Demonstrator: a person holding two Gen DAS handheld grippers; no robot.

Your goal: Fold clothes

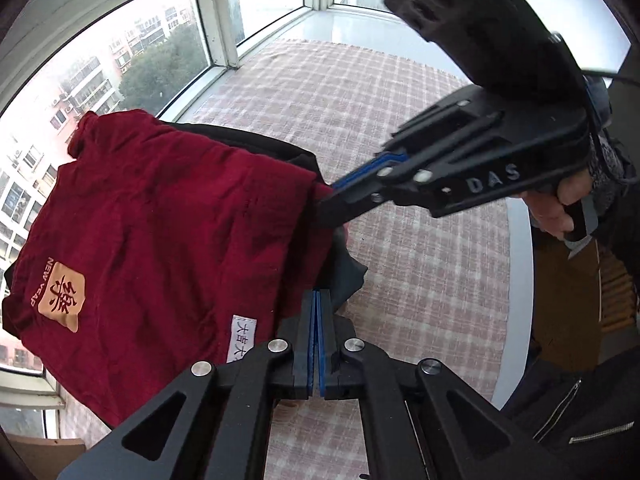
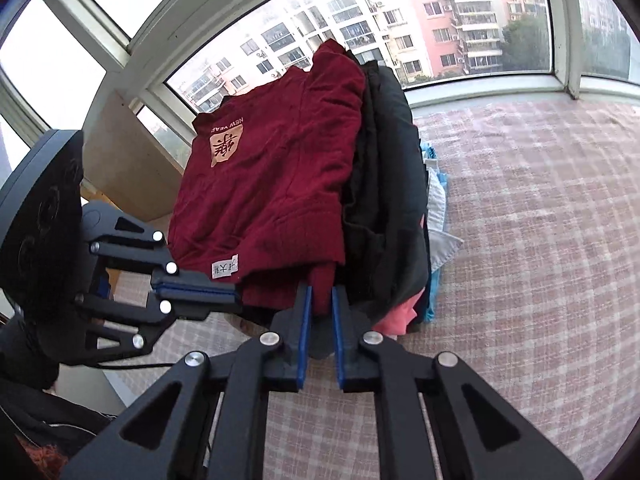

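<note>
Behind everything, large windows (image 2: pixel 360 32) with apartment blocks are seen, and a checked pink cloth covers the counter (image 2: pixel 540 240). Nearest in the left wrist view, the left hand-held gripper (image 1: pixel 317 300) is closed, with its blue pads pressed together at the near edge of the red shirt (image 1: pixel 152 220); whether cloth is pinched there cannot be told. In the right wrist view, the right hand-held gripper (image 2: pixel 320 296) is almost closed on a hanging red fold. The shirt is probably held at two points so that it stays flat on the stack of clothes (image 2: pixel 392 200). Only the right view shows the blue and white garments (image 2: pixel 436 200) lower in this stack.
</note>
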